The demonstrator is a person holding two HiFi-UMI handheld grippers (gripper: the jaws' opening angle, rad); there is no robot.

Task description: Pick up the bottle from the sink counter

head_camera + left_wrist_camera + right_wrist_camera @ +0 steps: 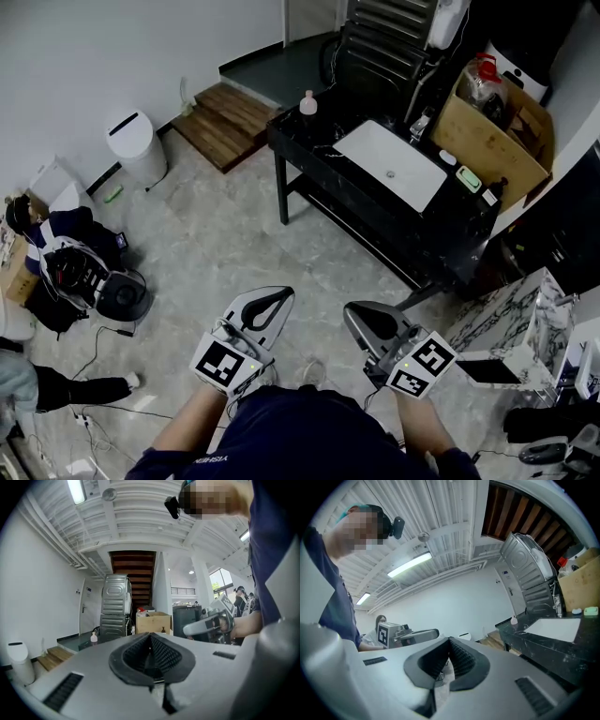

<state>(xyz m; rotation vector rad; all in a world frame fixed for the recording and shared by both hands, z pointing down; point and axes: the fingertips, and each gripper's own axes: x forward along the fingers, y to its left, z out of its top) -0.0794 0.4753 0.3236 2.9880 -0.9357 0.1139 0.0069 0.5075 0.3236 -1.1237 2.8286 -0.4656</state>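
A grey stone floor [234, 234] fills most of the head view. On it, at the far right, stands a black table [319, 183] with a white sink [389, 164] set in its top. A brown box [492, 141] stands against the table's far right side. A wooden step [225, 112] lies beyond the table's left end, and a white bin [136, 141] stands by the wall further left. Near the person, both tools are held level over the floor, well apart from the table. The left gripper [274, 298] has its fingers pressed together with nothing between them, as its own view shows [151, 653]. The right gripper [361, 317] also has its fingers closed tip to tip and empty [449, 656]. The bottle [307, 103], small and pale with a pinkish cap, stands upright on the table's far left corner, left of the sink. It shows small and distant in the left gripper view [94, 638] and the right gripper view [513, 620].
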